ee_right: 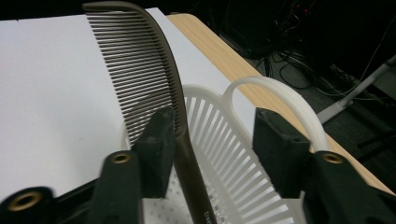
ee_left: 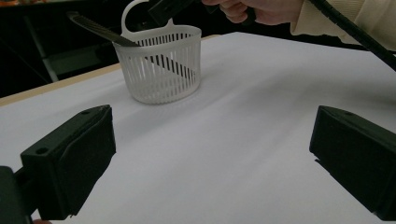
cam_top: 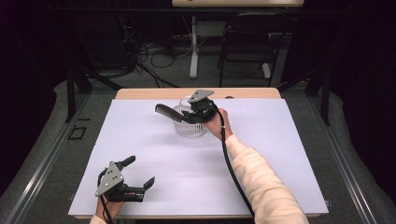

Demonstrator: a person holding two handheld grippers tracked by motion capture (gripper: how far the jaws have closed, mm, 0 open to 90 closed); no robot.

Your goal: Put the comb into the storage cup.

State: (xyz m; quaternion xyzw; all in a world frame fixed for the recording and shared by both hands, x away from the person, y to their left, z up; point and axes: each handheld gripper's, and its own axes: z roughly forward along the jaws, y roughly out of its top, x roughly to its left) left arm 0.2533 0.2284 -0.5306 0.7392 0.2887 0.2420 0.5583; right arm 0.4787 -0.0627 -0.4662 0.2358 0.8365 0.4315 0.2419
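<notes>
A white slatted basket [cam_top: 190, 128] with a loop handle stands at the far middle of the white sheet [cam_top: 275, 140]. A dark comb [cam_top: 166, 112] leans in it, its toothed end sticking out up and to the left. My right gripper [cam_top: 194, 116] hovers over the basket, open; in the right gripper view the comb [ee_right: 135, 70] rests against one jaw while the other jaw stands well apart over the basket [ee_right: 243, 172]. My left gripper [cam_top: 140, 171] is open with nothing between its fingers near the table's front left. The left gripper view shows the basket [ee_left: 159, 70] and the comb [ee_left: 100, 30] ahead.
The table's wooden far edge [cam_top: 163, 93] runs just behind the basket. Beyond it are a chair [cam_top: 247, 42], a table leg [cam_top: 193, 46] and cables on the floor. The right forearm and its cable [cam_top: 233, 168] cross the sheet's right half.
</notes>
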